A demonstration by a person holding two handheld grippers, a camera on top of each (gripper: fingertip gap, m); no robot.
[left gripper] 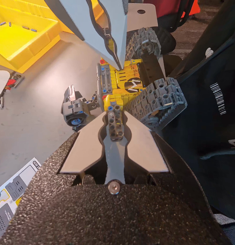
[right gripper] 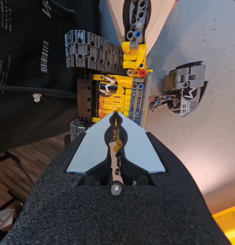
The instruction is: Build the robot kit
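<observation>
A yellow brick-built robot model (left gripper: 122, 82) with grey tracks (left gripper: 160, 98) lies on its back at the edge of a grey table (left gripper: 34, 119). Its grey head (left gripper: 73, 110) points left. My left gripper (left gripper: 115, 114) is shut on the model's grey holed arm beam (left gripper: 115, 124). My right gripper (right gripper: 115, 112) comes in from the opposite side, tips together against the yellow body (right gripper: 114, 98). The model's other yellow-and-grey arm (right gripper: 118, 144) sits between its pads. The right gripper also shows in the left wrist view (left gripper: 119, 68).
A yellow compartment tray (left gripper: 21, 39) holding a few small parts stands at the back left. Loose small pieces (left gripper: 13, 80) and a printed sheet (left gripper: 14, 185) lie on the table. A person in black clothing (left gripper: 207, 106) is close against the table edge by the tracks. About 8 centimeters separates my left fingertips from my right.
</observation>
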